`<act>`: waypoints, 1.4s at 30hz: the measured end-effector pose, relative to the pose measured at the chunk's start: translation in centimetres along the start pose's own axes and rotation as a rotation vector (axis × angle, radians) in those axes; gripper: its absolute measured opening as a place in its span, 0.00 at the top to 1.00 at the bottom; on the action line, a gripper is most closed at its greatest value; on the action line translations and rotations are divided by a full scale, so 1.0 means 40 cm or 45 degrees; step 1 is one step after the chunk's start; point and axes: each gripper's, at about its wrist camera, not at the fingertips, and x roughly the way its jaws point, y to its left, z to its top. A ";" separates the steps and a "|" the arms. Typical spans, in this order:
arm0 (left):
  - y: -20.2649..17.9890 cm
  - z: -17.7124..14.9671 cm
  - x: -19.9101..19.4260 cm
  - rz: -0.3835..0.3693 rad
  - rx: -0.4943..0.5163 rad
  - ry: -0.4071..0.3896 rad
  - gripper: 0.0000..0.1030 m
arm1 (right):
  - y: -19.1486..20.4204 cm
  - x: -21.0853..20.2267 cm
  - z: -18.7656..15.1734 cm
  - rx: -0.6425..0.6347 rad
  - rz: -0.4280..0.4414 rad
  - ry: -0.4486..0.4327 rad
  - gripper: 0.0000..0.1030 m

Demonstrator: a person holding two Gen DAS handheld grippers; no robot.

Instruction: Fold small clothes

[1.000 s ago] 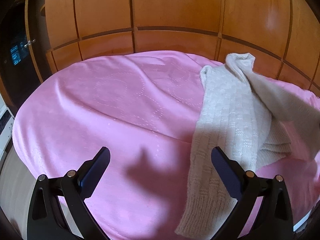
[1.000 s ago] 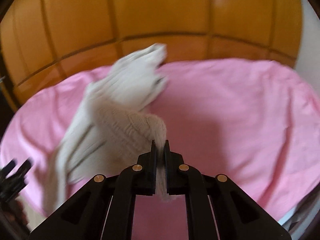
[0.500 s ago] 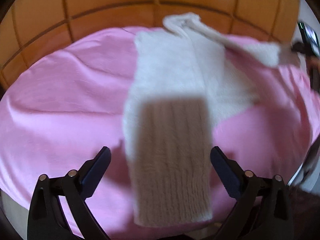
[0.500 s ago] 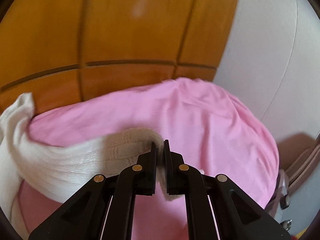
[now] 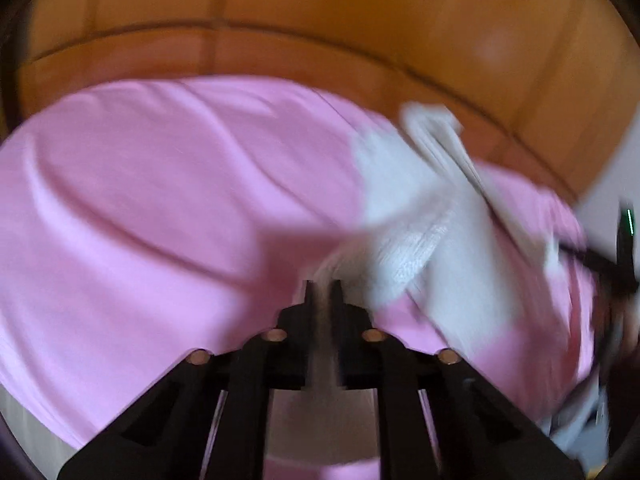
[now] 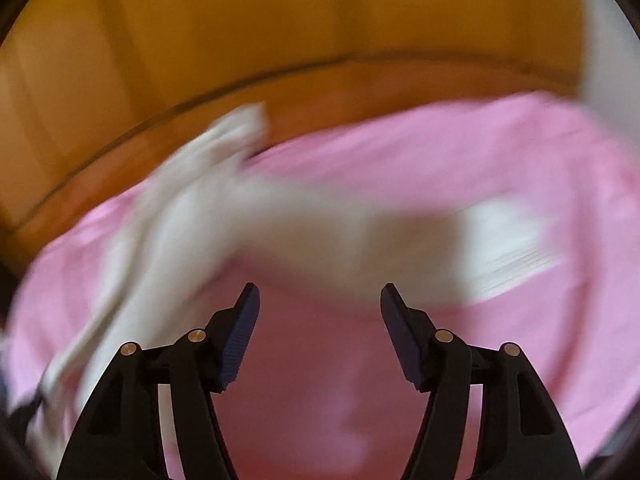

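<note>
A cream knitted garment (image 5: pixel 432 208) lies spread on the pink bed cover (image 5: pixel 140 208), to the right in the blurred left wrist view. My left gripper (image 5: pixel 323 286) is shut on an edge of that garment, which runs up and right from the jaws. In the right wrist view the garment (image 6: pixel 320 224) stretches across the cover (image 6: pixel 460 152) just beyond my right gripper (image 6: pixel 320 300), which is open and empty. Both views are motion-blurred.
An orange wooden wardrobe (image 5: pixel 360 20) stands right behind the bed. A white wall (image 6: pixel 608 40) is at the right. The right gripper's dark body (image 5: pixel 616 264) shows at the right edge of the left wrist view.
My left gripper has closed on the garment's edge. My right gripper has opened and let go of the garment. Both have swung sideways.
</note>
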 end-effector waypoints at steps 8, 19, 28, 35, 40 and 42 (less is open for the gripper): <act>0.232 0.270 -0.041 0.561 -0.315 -0.279 0.42 | 0.308 0.202 -0.148 -0.032 0.391 0.353 0.41; 0.006 -0.009 0.131 -0.157 -0.250 0.181 0.56 | 0.286 0.068 -0.025 -0.029 0.296 0.043 0.94; -0.251 -0.103 0.234 -0.386 -0.157 0.326 0.67 | 0.039 0.004 0.086 0.104 0.064 -0.085 0.94; -0.241 -0.047 0.117 -0.442 -0.148 0.245 0.96 | 0.058 -0.106 0.103 0.030 0.082 -0.186 0.95; -0.137 0.048 -0.053 -0.435 -0.141 0.125 0.96 | 0.069 -0.254 0.102 0.007 0.106 -0.280 0.95; -0.098 0.051 -0.129 -0.412 -0.127 0.090 0.96 | 0.063 -0.304 0.071 -0.001 0.116 -0.287 0.95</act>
